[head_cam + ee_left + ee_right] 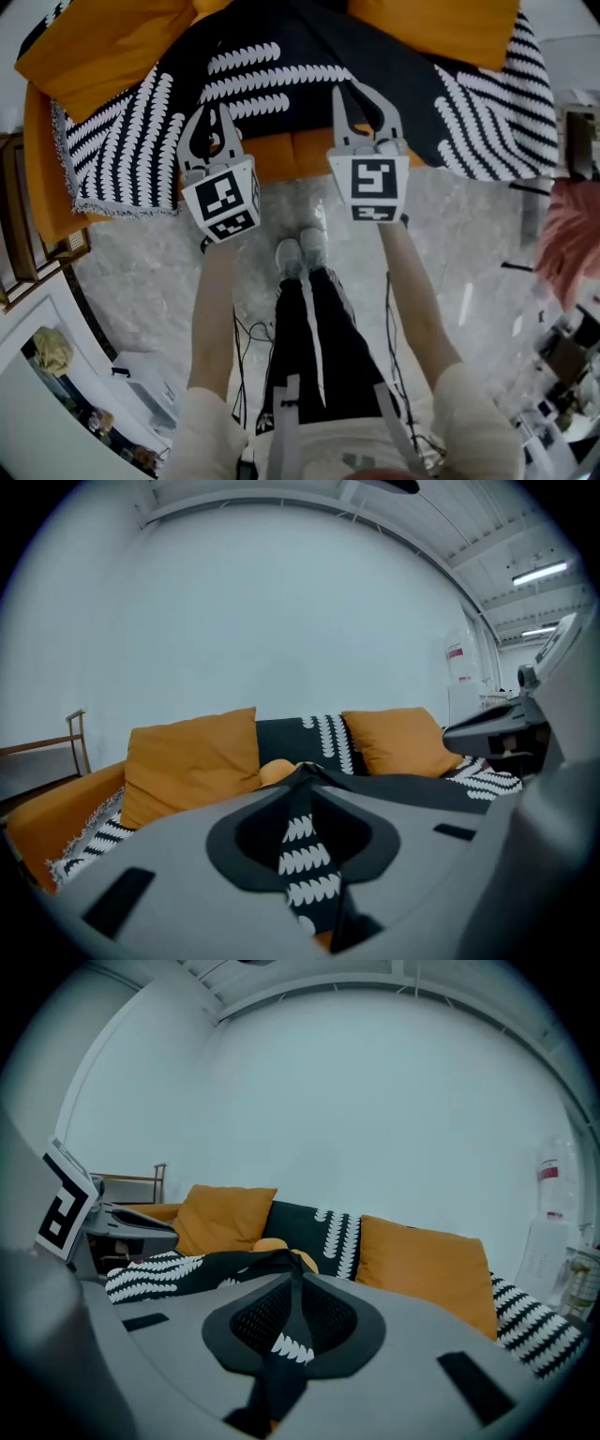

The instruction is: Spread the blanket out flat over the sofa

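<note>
Jaws clenched on both sides: my left gripper (214, 117) and right gripper (352, 94) each pinch a fold of the black-and-white blanket (281, 75) at its front edge, above the seat of the orange sofa (291, 155). In each gripper view the patterned cloth runs straight up between the closed tips. The rest of the blanket lies across seat and backrest, one end trailing over the sofa's arm at the head view's left, with two orange cushions (94, 56) resting on it toward the back.

The risk, as I judge it, lies in those two bunched pinches. Let go here and the front edge would likely drop as a pair of ridges rather than a flat hem. Pull too hard toward me and the cushions, which appear to pin the cloth, could tip or drag forward with it. An uneven tug would skew the pattern and leave one end hanging lower.

My arms reach out straight, side by side and close together, both grippers aimed at the sofa and tilted slightly down. I stand on the marble floor (469, 253), just before the seat.
</note>
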{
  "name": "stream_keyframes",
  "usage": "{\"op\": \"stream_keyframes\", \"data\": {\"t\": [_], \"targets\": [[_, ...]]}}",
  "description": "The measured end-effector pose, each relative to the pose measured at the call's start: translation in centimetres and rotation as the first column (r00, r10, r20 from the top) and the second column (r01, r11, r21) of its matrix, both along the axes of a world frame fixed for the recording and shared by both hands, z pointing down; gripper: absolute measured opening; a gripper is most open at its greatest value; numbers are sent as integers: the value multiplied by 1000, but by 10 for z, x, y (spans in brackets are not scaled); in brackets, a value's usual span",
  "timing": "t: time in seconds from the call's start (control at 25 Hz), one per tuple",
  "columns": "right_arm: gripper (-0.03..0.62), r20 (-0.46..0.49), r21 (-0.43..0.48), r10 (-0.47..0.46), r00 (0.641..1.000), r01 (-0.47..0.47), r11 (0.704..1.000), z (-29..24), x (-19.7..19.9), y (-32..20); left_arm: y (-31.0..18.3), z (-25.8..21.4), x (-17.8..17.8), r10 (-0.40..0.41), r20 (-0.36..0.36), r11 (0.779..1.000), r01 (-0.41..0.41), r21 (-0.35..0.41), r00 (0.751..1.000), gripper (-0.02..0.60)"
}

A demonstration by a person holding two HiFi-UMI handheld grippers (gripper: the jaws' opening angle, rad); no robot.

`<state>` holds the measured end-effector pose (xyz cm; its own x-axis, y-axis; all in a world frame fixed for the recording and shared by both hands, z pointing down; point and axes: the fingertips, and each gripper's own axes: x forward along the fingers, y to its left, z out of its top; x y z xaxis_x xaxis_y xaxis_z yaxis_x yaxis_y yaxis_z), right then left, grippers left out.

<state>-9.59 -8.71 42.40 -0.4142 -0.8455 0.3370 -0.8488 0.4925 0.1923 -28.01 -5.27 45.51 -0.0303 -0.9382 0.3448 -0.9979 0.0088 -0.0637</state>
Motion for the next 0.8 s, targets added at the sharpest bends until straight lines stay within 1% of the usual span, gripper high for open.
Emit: {"op": "stream_keyframes", "data": {"t": [0.04, 0.08, 0.12, 0.16, 0.2, 0.28, 0.36, 0.44, 0.52, 0.64, 0.72, 0.8], "targets": [[11, -13, 3, 0, 1000, 0, 1000, 3, 0, -8, -7, 5, -1, 4, -4, 1000, -4, -16, 1000, 84], [12, -33, 5, 3, 999, -2, 1000, 8, 1, -16, -14, 11, -3, 9, 1, 1000, -9, -30, 1000, 108], [36, -60, 5, 5, 998, -5, 1000, 14, 1, -24, -22, 17, -6, 14, 18, 999, -13, -41, 1000, 116], [86, -92, 0, 6, 996, -6, 1000, 22, 0, -33, -31, 25, -9, 18, 42, 998, -16, -54, 999, 126], [108, -131, -7, 6, 991, -7, 1000, 34, 0, -42, -40, 35, -13, 21, 64, 997, -17, -71, 998, 141], [110, -229, -37, 7, 973, -16, 999, 68, 2, -57, -50, 65, -23, 18, 94, 992, -6, -127, 995, 166], [110, -330, -89, 1, 944, -33, 995, 116, 8, -66, -52, 104, -37, 11, 130, 980, 15, -200, 992, 175], [110, -409, -106, -6, 912, -41, 993, 149, 18, -85, -65, 132, -49, 5, 171, 970, 37, -240, 985, 175], [110, -469, -127, -14, 883, -52, 991, 172, 31, -97, -72, 150, -59, 7, 200, 959, 50, -280, 980, 175], [110, -529, -174, -33, 848, -70, 982, 199, 44, -109, -70, 174, -75, 27, 249, 934, 65, -353, 968, 175], [110, -552, -197, -48, 832, -74, 977, 209, 44, -119, -72, 187, -84, 36, 250, 919, 66, -388, 968, 182], [115, -576, -215, -61, 815, -79, 973, 216, 46, -127, -73, 199, -86, 40, 219, 905, 58, -422, 975, 209]]}}
